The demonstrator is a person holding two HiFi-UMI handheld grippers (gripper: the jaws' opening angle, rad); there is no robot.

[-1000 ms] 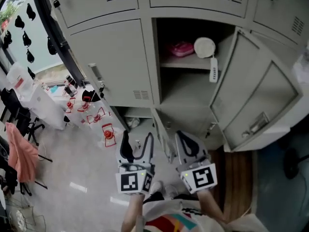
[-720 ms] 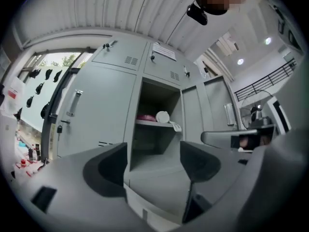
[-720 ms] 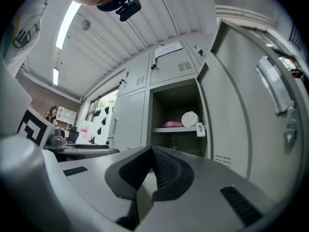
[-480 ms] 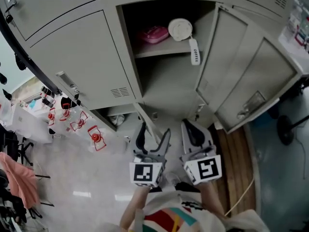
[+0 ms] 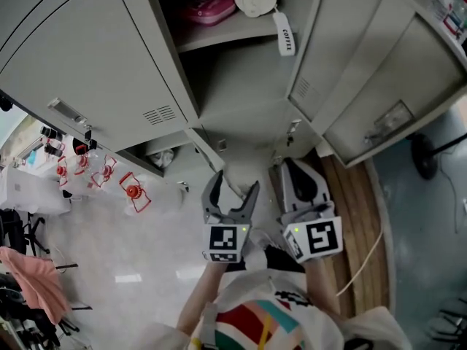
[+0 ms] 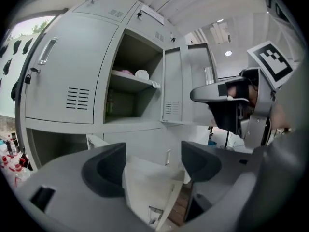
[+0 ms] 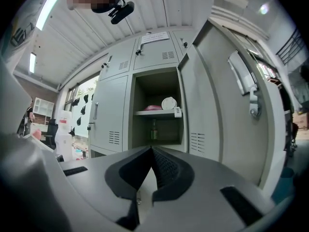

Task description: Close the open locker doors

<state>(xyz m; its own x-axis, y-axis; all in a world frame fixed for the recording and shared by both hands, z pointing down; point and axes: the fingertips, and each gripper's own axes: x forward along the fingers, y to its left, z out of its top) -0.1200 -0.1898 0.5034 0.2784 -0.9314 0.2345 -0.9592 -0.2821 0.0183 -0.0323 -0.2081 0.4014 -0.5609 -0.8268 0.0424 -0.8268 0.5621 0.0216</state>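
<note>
Pointing at lockers (image 5: 87, 57): left gripper (image 5: 233, 185), right gripper (image 5: 293, 169)

Premises present as a workplace locker room: a bank of tall grey steel lockers (image 5: 95, 57), glossy pale floor (image 5: 109, 268), ribbed white ceiling (image 7: 145, 13) with strip lighting (image 7: 49, 12).

Left tongs (image 5: 233, 187) advanced, nearer lower door (image 5: 205, 151)

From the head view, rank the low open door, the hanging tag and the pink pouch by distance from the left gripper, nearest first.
1. The low open door, just ahead of the left gripper.
2. The hanging tag, at the shelf front, upper right.
3. The pink pouch, farther back on the shelf.
</note>
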